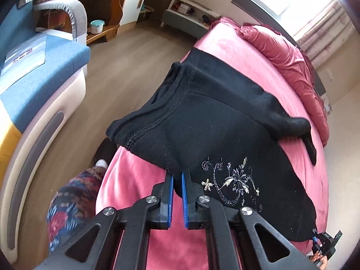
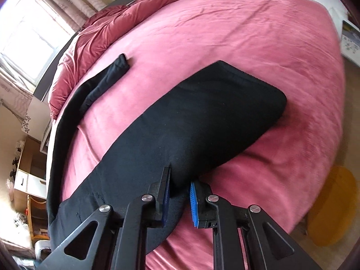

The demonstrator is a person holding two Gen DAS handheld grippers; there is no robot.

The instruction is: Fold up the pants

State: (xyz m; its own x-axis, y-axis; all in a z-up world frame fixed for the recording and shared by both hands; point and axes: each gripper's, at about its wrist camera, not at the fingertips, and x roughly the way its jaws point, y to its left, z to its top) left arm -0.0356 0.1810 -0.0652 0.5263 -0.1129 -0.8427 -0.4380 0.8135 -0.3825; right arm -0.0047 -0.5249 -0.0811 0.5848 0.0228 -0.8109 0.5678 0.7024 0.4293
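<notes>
Black pants point(image 1: 202, 121) with a silver flower embroidery point(image 1: 234, 180) lie on a pink bed point(image 1: 135, 180). The waistband point(image 1: 153, 121) is lifted at the bed's left edge. One leg end point(image 1: 301, 128) lies folded back across the fabric. My left gripper point(image 1: 177, 175) is shut on the near edge of the pants. In the right wrist view the pants point(image 2: 198, 117) run as a folded band across the bed point(image 2: 247, 33), and a leg end point(image 2: 117, 67) lies at the far left. My right gripper point(image 2: 180, 177) is shut on a fold of the pants.
A bunched dark pink quilt point(image 1: 288, 51) lies at the head of the bed, and also shows in the right wrist view point(image 2: 94, 27). A blue and white sofa point(image 1: 33, 85) stands across the wooden floor point(image 1: 126, 51). A yellow round mat point(image 2: 333, 204) lies by the bed.
</notes>
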